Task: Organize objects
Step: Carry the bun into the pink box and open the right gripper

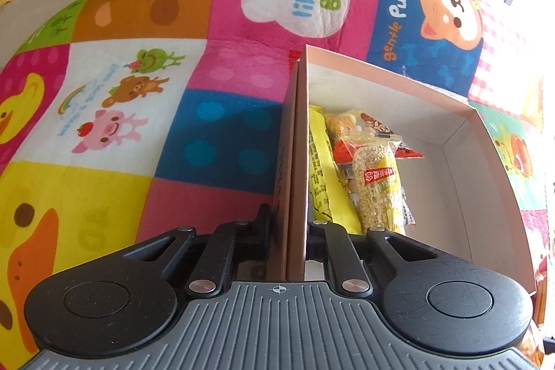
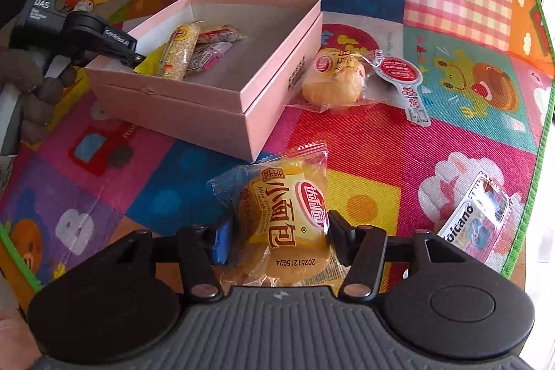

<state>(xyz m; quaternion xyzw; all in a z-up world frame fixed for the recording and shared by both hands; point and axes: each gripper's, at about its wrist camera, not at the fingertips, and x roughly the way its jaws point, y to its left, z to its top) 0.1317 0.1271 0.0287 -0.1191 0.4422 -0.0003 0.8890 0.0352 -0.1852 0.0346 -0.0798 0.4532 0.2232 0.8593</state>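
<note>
Clamping the pink box (image 2: pixel 194 92) wall, the left gripper (image 1: pixel 296 231) steadies it, with several snack packets (image 1: pixel 367 169) already inside. The right gripper (image 2: pixel 277 238) grasps a bread packet (image 2: pixel 281 217) on the play mat (image 2: pixel 381 155); a second bun (image 2: pixel 333 82) and a wafer packet (image 2: pixel 475 217) remain outside.

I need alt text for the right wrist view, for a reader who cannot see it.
The right gripper closes around a yellow packaged bun on a colourful play mat. Behind it, the left gripper grips the wall of an open pink box holding snacks; another wrapped bun lies beside the box.
</note>
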